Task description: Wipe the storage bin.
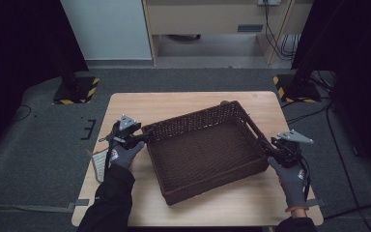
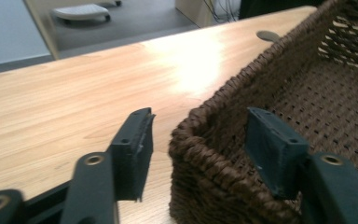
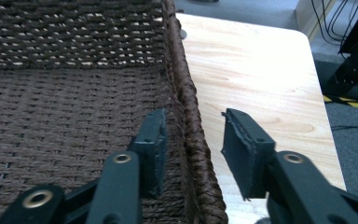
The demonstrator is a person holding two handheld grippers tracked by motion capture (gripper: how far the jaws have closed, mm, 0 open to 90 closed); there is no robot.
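A dark brown wicker basket [image 1: 206, 151] sits empty on the wooden table [image 1: 174, 104], turned a little askew. My left gripper [image 1: 145, 137] is open at the basket's left corner; in the left gripper view the woven rim [image 2: 200, 126] runs between the two jaws, one jaw outside and one inside. My right gripper [image 1: 266, 149] is open at the basket's right wall; in the right gripper view the rim [image 3: 191, 116] passes between its jaws the same way. Neither pair of jaws presses the weave.
A pale flat object [image 1: 99, 163] lies at the table's left edge under the left forearm. A small grey round mark [image 2: 269, 35] sits on the tabletop beyond the basket. Black stands with striped bases [image 1: 77, 89] stand on the floor behind the table.
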